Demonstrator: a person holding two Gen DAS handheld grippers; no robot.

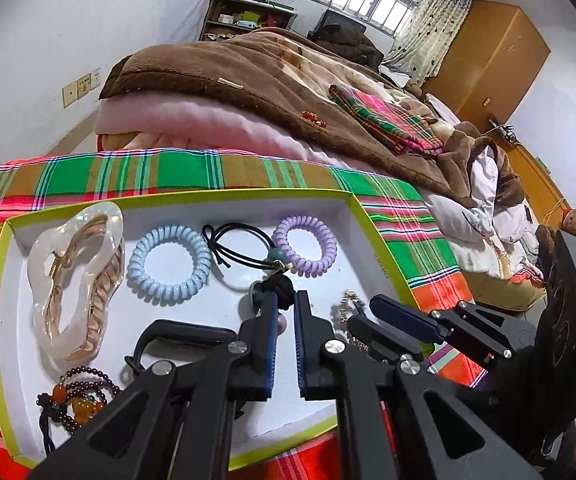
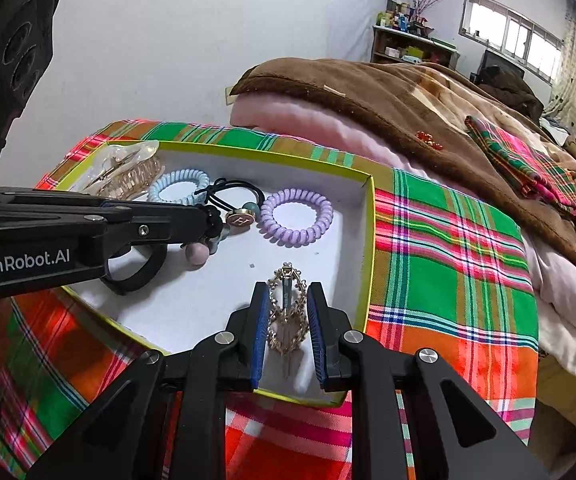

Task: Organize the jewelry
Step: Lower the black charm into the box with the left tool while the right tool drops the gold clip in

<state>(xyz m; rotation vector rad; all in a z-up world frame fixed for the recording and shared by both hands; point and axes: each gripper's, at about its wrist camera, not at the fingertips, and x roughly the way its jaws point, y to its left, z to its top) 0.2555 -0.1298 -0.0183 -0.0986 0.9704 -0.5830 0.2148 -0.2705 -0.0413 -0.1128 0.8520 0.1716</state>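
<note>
Two grippers work over one shallow white tray (image 2: 369, 240) with a yellow-green rim, which sits on a bright plaid cloth (image 2: 447, 264). The right gripper (image 2: 288, 304) is clamped on a gold openwork hair clip (image 2: 288, 312), its blue pads pressing the clip's two sides at the near right part of the tray. The left gripper (image 1: 286, 300) has its jaws nearly together, and its tips pinch a black knotted cord (image 1: 282, 286) that belongs to a black hair tie (image 1: 244, 248) with a teal bead and a round gold charm (image 2: 242, 218).

Just right of that tie lies a purple spiral hair tie (image 1: 299, 245); just left of it lies a pale blue spiral hair tie (image 1: 169, 264). At the tray's far left rests a large clear claw clip (image 1: 78, 280) with gold teeth. A dark beaded bracelet (image 1: 76, 400) with orange beads lies in the near left corner, and a black ring-shaped piece (image 2: 136, 272) lies under the left gripper. Beyond the tray are a pink folded blanket (image 1: 192, 120) and a brown blanket (image 1: 248, 72) on a bed.
</note>
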